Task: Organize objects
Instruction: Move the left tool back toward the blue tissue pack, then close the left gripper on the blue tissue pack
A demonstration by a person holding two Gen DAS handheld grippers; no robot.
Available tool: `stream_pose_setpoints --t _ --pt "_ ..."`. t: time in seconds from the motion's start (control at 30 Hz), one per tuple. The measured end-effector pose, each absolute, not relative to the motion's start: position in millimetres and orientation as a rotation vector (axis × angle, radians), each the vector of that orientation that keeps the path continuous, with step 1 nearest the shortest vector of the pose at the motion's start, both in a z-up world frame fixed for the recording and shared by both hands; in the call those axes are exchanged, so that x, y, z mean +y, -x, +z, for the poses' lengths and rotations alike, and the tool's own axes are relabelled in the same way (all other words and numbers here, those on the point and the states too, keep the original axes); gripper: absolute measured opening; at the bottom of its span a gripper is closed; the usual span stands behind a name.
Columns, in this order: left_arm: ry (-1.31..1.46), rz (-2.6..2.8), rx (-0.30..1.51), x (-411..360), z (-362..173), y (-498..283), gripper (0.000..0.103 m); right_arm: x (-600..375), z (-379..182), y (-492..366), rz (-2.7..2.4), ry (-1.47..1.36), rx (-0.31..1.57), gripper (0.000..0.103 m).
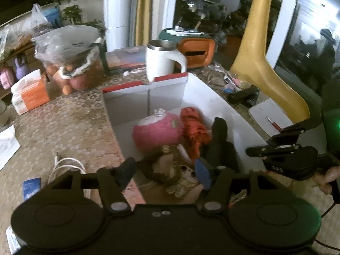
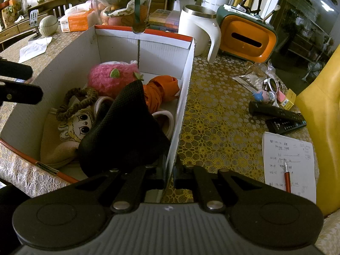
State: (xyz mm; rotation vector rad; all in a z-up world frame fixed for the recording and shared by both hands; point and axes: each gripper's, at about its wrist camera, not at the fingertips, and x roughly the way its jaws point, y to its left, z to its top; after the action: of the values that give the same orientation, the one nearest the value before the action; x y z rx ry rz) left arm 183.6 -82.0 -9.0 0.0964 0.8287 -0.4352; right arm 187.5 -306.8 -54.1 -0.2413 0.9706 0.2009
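- The table (image 2: pixel 221 114) is covered with a lace-patterned cloth and carries everything else.
- A white cardboard box (image 2: pixel 187 97) with a red rim stands open on the table; in the left wrist view its far wall (image 1: pixel 165 93) shows behind the contents.
- The right gripper (image 2: pixel 169 170) straddles the near part of the box's right wall, its fingers close together on either side of that wall; whether they press on it I cannot tell.
- The left gripper (image 1: pixel 165 171) hovers over the near left corner of the box with its fingers spread apart and nothing between them.
- A black mesh bag (image 2: pixel 125 125) lies in the box nearest the right gripper, one corner pointing up.
- A pink fuzzy pouch (image 2: pixel 110 78) sits toward the far end of the box, beside the orange folded umbrella (image 2: pixel 161 91).
- A beige slipper (image 2: pixel 63 140) with a cartoon face and a brown braided trim lies on the box's left side.
- A white mug (image 2: pixel 195 27) with a steel rim stands just beyond the box's far right corner.
- An orange and green tissue holder (image 2: pixel 246 36) stands to the right of the mug.
- A notepad (image 2: pixel 295 165) with a red pen (image 2: pixel 287 178) on it lies on the table to the right, near two black remotes (image 2: pixel 278 112).
- An orange tissue pack (image 2: pixel 74 22) lies beyond the box on the left.
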Motion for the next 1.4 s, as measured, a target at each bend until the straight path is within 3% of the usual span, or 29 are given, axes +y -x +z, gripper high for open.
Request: stream_pose_setpoints --t 0.4,0.57,0.97,1.4 --pt "-0.052 -0.335 0.801 -36.3 -3.6 -187.3 0.094 -306.6 -54.1 -187.6 0.201 0.241 0.971 0.006" --pt "-0.03 -0.292 0.793 -15.8 1.3 -192.4 0.102 -306.8 -54.2 -187.5 0.2 0.242 0.972 0.006" --pt "-0.027 -0.128 0.813 48.7 -5.5 -212.4 0.102 -310.5 -55.9 -184.8 0.196 0.239 0.974 0.006" --pt "-0.042 0.007 0.919 89.7 -66.8 -229.4 0.102 -311.6 -57.3 -184.7 0.193 0.247 0.981 0.006"
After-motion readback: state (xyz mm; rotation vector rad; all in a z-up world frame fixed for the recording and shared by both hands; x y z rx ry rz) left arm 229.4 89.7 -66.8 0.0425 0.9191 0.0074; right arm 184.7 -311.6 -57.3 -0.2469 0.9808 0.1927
